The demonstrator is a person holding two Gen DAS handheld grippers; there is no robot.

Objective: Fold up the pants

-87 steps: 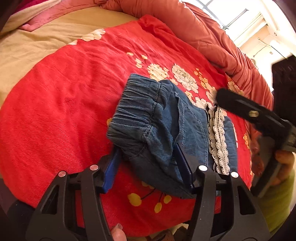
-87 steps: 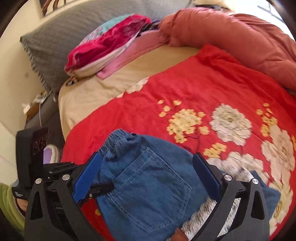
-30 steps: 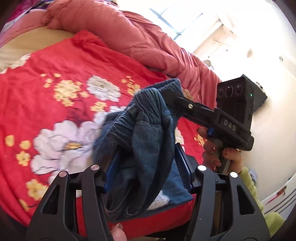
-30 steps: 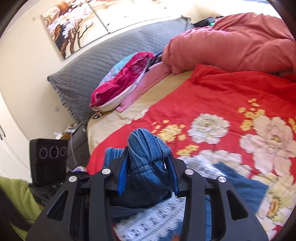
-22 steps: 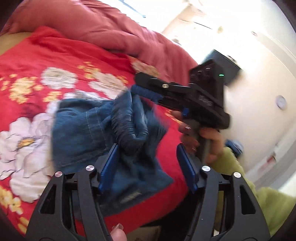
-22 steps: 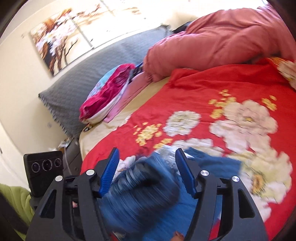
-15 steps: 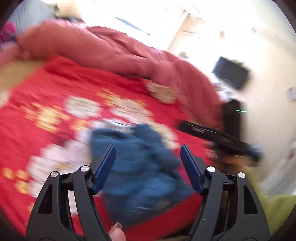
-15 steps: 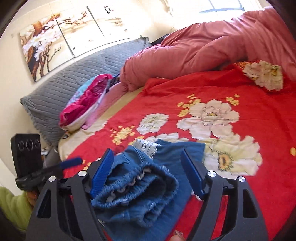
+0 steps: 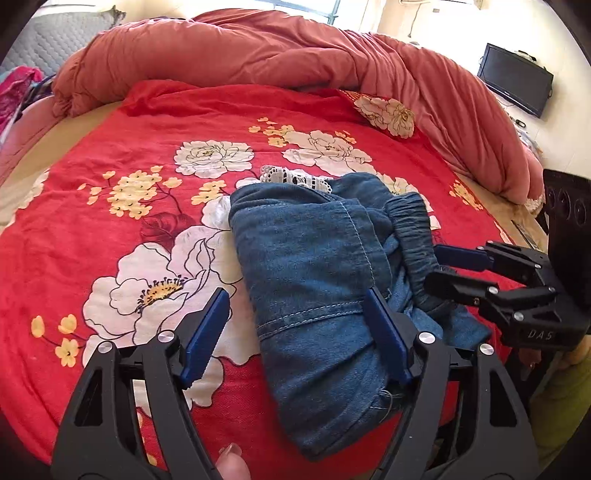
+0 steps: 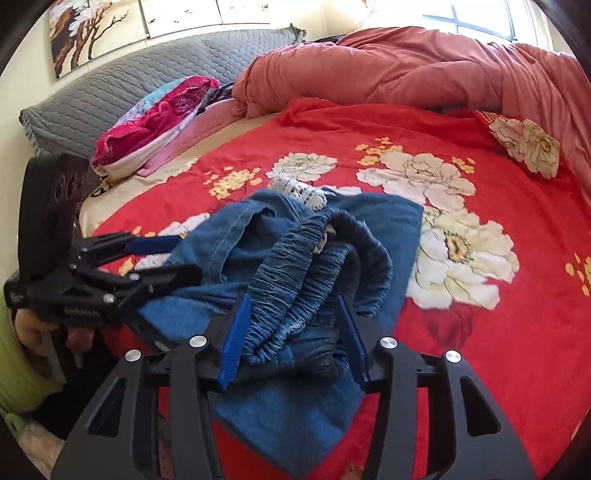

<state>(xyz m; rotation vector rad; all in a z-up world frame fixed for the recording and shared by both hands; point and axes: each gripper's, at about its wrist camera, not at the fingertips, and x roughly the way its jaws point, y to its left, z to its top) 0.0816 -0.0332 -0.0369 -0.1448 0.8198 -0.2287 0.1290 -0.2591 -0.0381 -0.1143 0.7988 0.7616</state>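
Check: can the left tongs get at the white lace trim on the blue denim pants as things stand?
Probably yes. The left tongs are open and holding nothing, and the white lace trim lies exposed at the far edge of the blue denim pants; only the folded denim lies between.

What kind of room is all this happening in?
Almost certainly a bedroom. The denim pants lie on a bed spread with a red floral blanket, a rumpled salmon comforter is pushed to the far side, and a gray quilted headboard stands below a flower painting.
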